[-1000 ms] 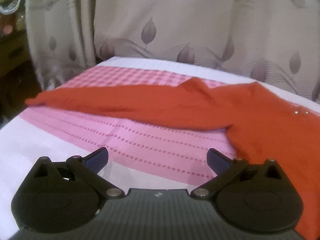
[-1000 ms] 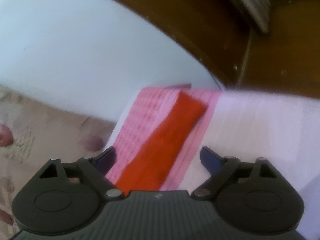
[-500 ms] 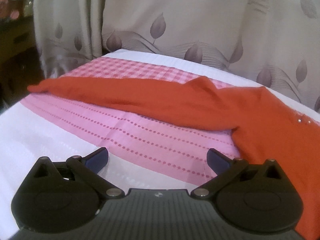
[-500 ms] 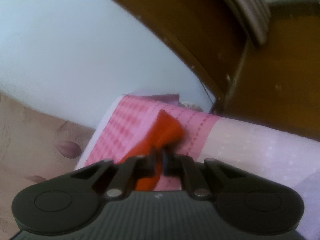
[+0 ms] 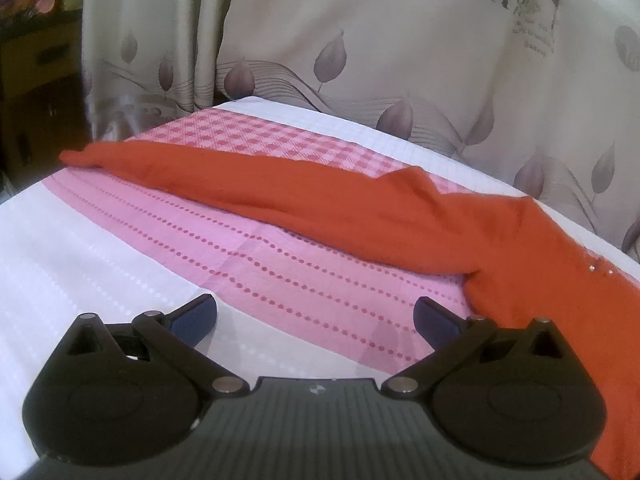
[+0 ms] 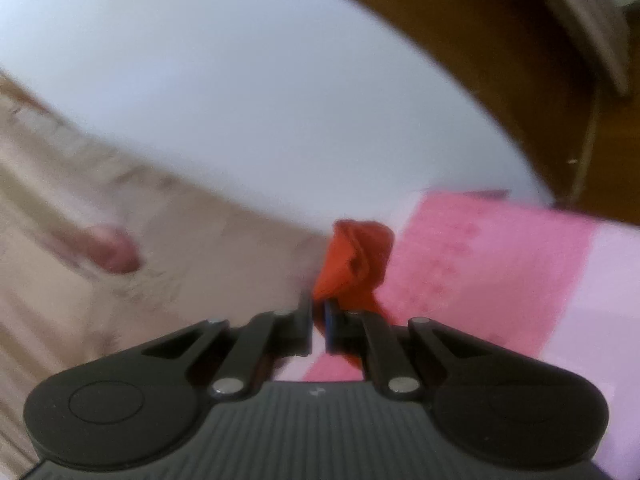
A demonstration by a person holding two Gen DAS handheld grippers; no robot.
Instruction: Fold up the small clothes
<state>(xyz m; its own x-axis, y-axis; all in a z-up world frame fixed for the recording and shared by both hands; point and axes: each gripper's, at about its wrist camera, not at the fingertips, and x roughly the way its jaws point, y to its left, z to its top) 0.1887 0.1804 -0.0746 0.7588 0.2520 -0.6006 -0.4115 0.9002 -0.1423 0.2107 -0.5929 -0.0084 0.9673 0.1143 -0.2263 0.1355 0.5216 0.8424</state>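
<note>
The orange-red garment was seen spread on a pink-and-white cloth covering the surface, its body lying at about three o'clock from the left gripper and its long sleeve stretched out from there toward ten o'clock. The sleeve's long axis was thus laid across the left wrist view, from the shoulder at the right up to a tapered cuff end at the far left, near the cloth's edge and a leaf-patterned curtain.

The left gripper was held with its jaws wide apart and nothing between them, low over the pale near part of the cloth, the garment's body just beside its right finger.

In the blurred right wrist view, the right gripper was closed on a bunched piece of the same orange-red fabric, which stood crumpled at twelve o'clock just beyond the fingertips, with the pink cloth at two o'clock.

The fold was judged to depend on that axis: the pinched fabric, taken to be the sleeve's end, would be carried along the sleeve's length toward the body. The right gripper was already engaged; the left was the nearer to the body and could be used to pin it.
</note>
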